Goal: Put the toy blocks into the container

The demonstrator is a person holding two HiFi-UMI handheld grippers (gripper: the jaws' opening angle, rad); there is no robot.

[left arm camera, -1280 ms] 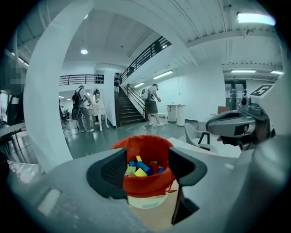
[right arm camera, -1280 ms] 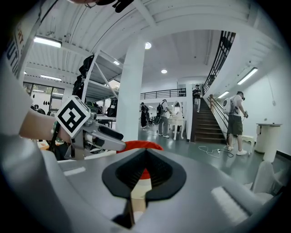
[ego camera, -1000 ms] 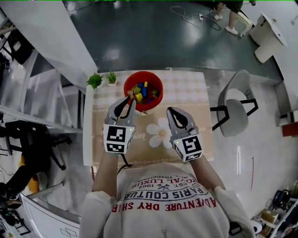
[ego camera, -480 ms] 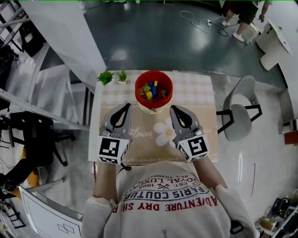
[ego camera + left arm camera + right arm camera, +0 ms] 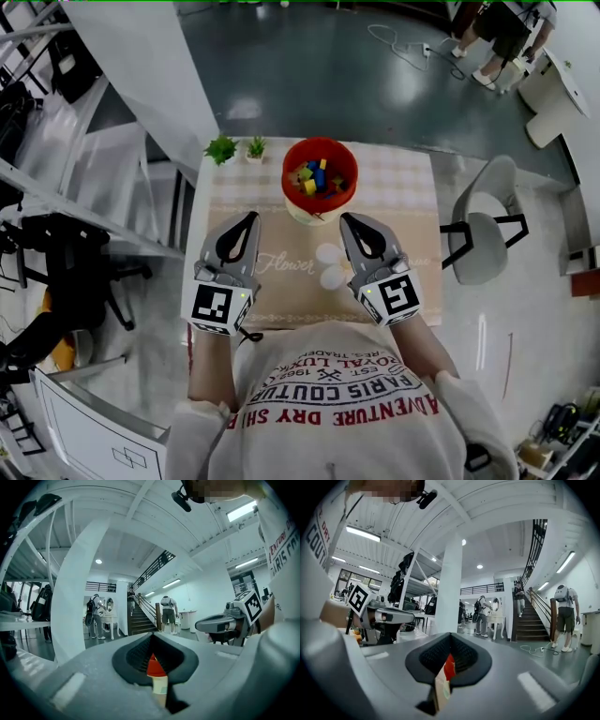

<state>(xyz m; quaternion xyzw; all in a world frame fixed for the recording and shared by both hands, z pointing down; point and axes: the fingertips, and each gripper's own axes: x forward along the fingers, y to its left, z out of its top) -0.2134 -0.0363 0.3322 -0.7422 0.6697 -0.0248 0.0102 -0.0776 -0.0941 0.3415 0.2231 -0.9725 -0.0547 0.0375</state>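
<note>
Toy blocks (image 5: 316, 176) lie in the container (image 5: 289, 183); left tool (image 5: 250, 219), right tool (image 5: 346, 220) held level.

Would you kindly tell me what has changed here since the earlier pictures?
The left gripper has drawn back from the rim of the red container, toward the person and leftward; its jaws are shut, nothing between them. The right gripper, also shut and empty, has hardly shifted. The container, the blocks inside it and the two small plants have stayed put.
</note>
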